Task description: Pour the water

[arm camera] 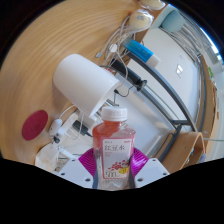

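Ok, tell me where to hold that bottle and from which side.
Hold the bottle at its labelled body, below the red cap, coming straight on with a finger on either flank. It stands upright, and the body looks broad and even there, unlike the narrow neck. The gripper already has it between its fingers, which appear to press on both sides.

Pale pink bottle (113,148) (red cap); white cup (83,82); red coaster (35,124); tan wooden table (40,50)
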Motion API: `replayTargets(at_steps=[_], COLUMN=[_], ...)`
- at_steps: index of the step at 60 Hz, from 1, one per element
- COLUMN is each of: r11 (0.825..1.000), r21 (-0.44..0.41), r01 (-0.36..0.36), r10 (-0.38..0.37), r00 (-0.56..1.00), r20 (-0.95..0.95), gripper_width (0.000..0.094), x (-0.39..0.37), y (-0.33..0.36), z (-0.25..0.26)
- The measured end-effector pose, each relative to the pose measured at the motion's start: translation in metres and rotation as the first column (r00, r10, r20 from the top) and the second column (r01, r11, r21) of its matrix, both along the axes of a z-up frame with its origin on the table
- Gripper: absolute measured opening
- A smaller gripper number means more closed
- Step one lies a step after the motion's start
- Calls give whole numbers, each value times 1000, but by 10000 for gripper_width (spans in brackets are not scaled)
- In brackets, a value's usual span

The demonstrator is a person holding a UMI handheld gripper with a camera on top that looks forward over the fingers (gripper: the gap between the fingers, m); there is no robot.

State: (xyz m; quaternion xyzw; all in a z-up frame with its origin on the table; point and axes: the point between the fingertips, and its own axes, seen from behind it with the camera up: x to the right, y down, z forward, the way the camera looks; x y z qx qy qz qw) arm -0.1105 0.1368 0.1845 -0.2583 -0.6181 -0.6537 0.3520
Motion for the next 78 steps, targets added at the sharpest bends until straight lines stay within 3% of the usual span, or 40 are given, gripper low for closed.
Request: replayTargets(at_steps=[22,27,33,42,51,58,65,71,78], r11=[1000,1000,999,991,978,962,942,934,944], r21=[15,-4,-54,-132,-188,-218,-221,-204,-173], r01=[-6,-6,-11,-22,-94,-164,-253,-294,-280], r10=[6,5,-10,-88,-165,-244,-314,-337,-309], r00=[1000,995,931,635,210,-163,-429,-531,-572], r20=[11,-98,-365,-767,-964,-956,-847,-777,-760], gripper_width=[421,419,423,423,423,422,421,421,420], x=[1,5,19,57,79,85,77,73,69], y=[3,0,-4,-4,-6,-5,-2,3,6], z=[-2,0,6,7,-7,-30,-48,-60,-68])
